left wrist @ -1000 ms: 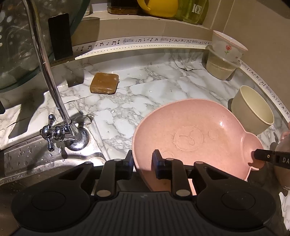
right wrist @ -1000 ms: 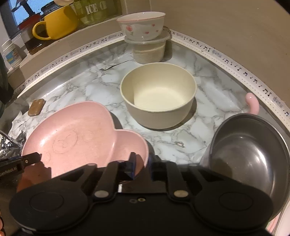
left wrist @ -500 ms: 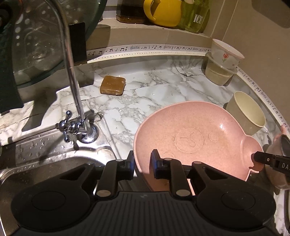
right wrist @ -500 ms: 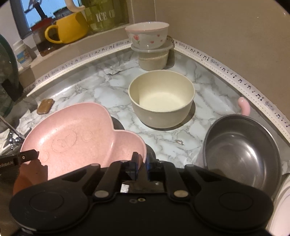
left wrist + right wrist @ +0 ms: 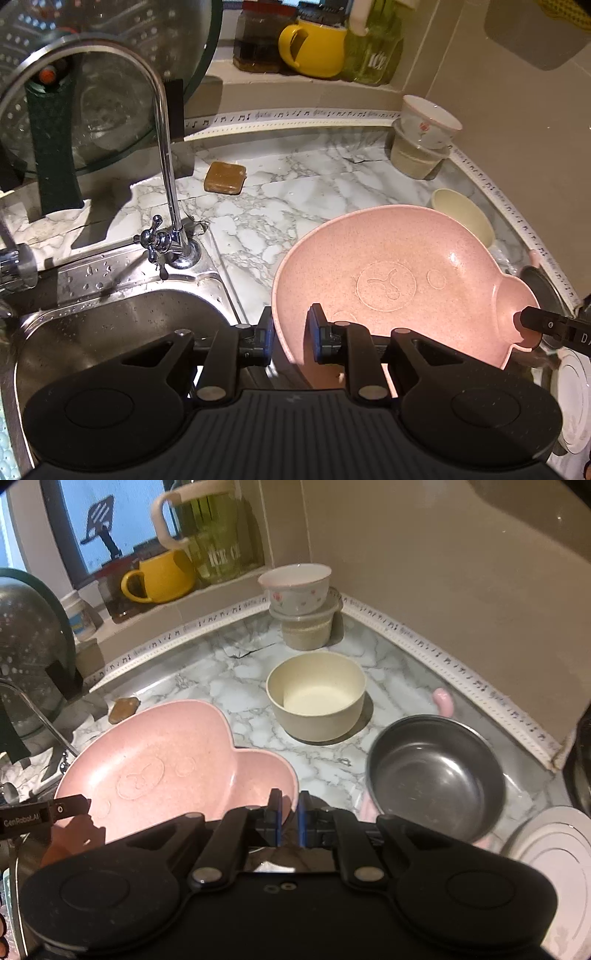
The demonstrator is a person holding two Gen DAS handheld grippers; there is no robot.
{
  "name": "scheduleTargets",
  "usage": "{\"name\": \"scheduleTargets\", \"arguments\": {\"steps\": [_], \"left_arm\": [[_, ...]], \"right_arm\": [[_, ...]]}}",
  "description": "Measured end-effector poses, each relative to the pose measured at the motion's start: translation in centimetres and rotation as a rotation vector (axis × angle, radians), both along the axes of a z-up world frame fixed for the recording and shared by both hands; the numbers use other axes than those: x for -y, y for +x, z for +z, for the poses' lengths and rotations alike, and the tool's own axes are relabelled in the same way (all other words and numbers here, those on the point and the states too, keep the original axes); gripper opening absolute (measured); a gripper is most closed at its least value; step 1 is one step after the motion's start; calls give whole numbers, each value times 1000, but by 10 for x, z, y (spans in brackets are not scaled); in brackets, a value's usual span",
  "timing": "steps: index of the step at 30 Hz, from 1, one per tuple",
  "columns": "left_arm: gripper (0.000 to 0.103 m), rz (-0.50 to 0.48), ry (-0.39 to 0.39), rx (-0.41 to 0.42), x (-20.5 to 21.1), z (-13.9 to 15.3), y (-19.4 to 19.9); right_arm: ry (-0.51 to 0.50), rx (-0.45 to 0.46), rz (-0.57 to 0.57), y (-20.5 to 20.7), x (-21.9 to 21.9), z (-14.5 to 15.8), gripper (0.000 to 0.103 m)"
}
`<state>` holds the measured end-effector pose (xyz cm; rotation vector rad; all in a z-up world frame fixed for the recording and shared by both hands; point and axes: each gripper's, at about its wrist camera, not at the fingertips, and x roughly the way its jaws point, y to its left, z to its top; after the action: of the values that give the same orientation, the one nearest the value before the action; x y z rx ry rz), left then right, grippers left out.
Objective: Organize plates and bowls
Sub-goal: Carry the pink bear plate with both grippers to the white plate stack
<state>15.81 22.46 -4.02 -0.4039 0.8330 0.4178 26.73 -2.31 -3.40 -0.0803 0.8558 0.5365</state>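
A pink bear-shaped plate is held in the air above the marble counter by both grippers. My left gripper is shut on its left rim. My right gripper is shut on the plate's ear-shaped lobe on the right. A cream bowl stands on the counter behind the plate. A steel bowl sits to the right of it. A white flowered bowl is stacked on a lidded tub in the far corner.
A steel sink with a tall tap lies at the left. A brown soap bar lies on the counter. A white plate sits at the right. A yellow mug and jars stand on the sill.
Both grippers have lifted the pink plate higher and drawn back from the counter; the bowls look smaller and farther. Both grips are unchanged.
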Motion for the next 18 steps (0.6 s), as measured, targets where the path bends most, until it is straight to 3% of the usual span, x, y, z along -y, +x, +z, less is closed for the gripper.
{"name": "scheduleTargets", "arguments": {"steps": [8,18], "left_arm": [[18,-16,6,21,42,19,-10],[18,-115,37,38,111,37,3]], "right_arm": [[16,28,-27,-15,42,17,9],[43,44,-126,-30,118,27,9]]}}
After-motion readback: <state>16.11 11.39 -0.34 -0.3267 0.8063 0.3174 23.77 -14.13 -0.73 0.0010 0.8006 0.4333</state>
